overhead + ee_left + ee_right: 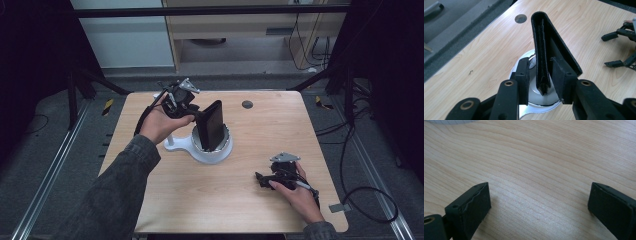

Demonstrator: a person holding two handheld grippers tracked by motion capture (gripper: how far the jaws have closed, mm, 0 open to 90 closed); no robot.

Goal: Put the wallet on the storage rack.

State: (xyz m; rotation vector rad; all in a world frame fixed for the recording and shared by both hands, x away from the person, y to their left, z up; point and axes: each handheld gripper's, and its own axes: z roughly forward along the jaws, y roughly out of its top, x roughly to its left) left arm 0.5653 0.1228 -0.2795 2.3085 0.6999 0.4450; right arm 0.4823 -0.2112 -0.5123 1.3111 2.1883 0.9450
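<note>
High view: left gripper [196, 116] at 11 o'clock grips a black wallet [212, 124], upright in a white stand [205, 151] mid-table. Right gripper [263, 179] rests wide open, empty, at 4 o'clock. Best to keep the wallet vertical and the squeeze even.

No readable text, labels or numbers appear anywhere.

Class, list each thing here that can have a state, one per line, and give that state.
Black wallet: folded, upright on edge in the holder, between the left tongs.
White holder: flat on table, holding the wallet.
Left tongs: straddling the wallet.
Right tongs: open, empty.
</note>
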